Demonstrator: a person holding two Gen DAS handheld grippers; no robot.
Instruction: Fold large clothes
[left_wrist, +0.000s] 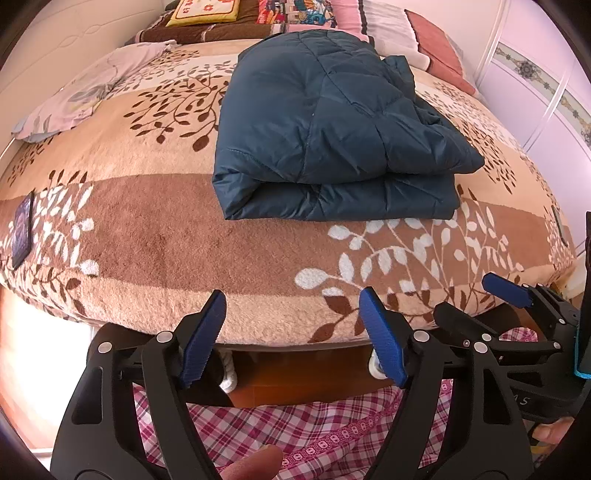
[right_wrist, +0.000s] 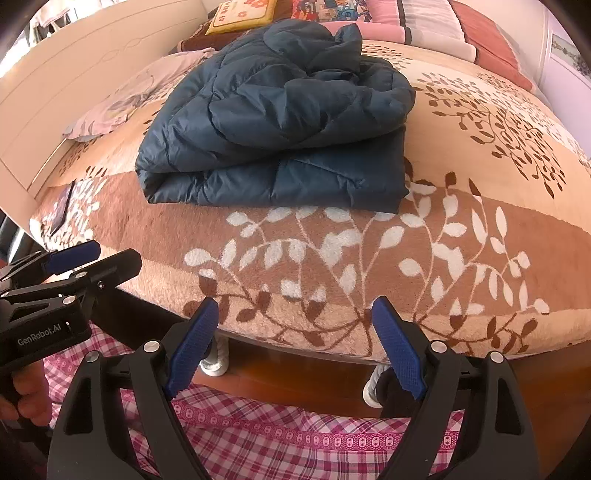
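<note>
Both grippers' fingers (left_wrist: 384, 347) (right_wrist: 192, 347) apart, empty; beyond, dark teal quilted jacket (left_wrist: 325, 125) folded into a puffy stack.

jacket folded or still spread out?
Folded: the dark blue puffer jacket lies doubled in stacked layers on the blanket. Both grippers are open, clear of it.

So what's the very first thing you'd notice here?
The big dark blue puffy jacket, folded into a thick bundle in the middle of the bed. Next, the fuzzy brown blanket with leaf patterns beneath it. Then the left gripper and the right gripper, both open with blue pads, at the bed's near edge.
</note>
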